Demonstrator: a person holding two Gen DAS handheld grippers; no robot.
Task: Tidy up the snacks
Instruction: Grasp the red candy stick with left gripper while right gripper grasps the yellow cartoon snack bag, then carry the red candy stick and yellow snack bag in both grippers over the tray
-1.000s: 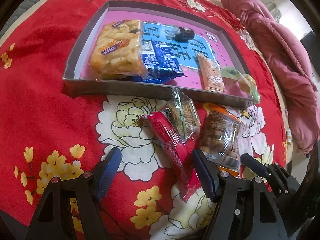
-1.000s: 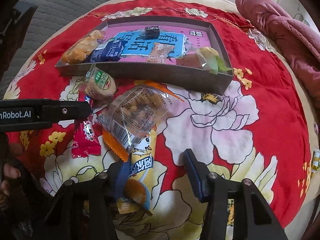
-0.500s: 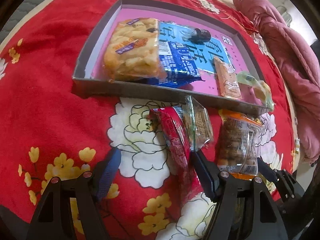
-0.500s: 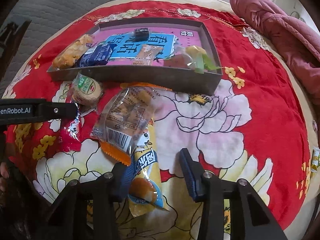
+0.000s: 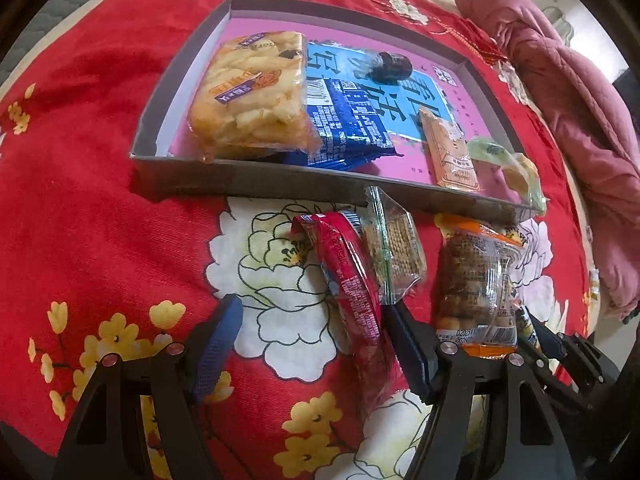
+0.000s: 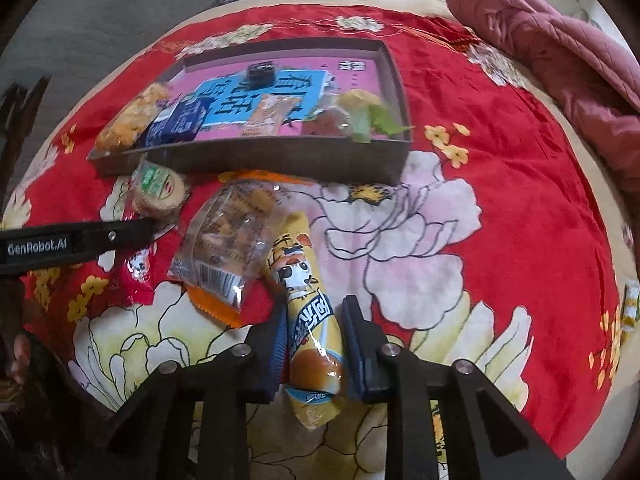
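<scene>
A grey cardboard tray (image 5: pixel 256 178) (image 6: pixel 280 156) with a pink floor holds several snack packs. In front of it on the red floral cloth lie a red packet (image 5: pixel 352 292), a clear cracker pack (image 5: pixel 394 248) (image 6: pixel 158 192), a clear nut bag with orange edge (image 5: pixel 474 280) (image 6: pixel 224 248) and a yellow cake packet (image 6: pixel 310 320). My left gripper (image 5: pixel 316 340) is open, with the red packet between its fingers. My right gripper (image 6: pixel 316 332) is shut on the yellow cake packet.
A pink quilt (image 5: pixel 560 92) (image 6: pixel 552 48) is bunched along the right side of the bed. The left gripper's arm (image 6: pixel 76 242) reaches in from the left of the right wrist view. Bare cloth (image 6: pixel 500 220) lies right of the snacks.
My right gripper moved over the yellow cake packet and closed on it. My left gripper moved forward toward the tray, still open around the red packet.
</scene>
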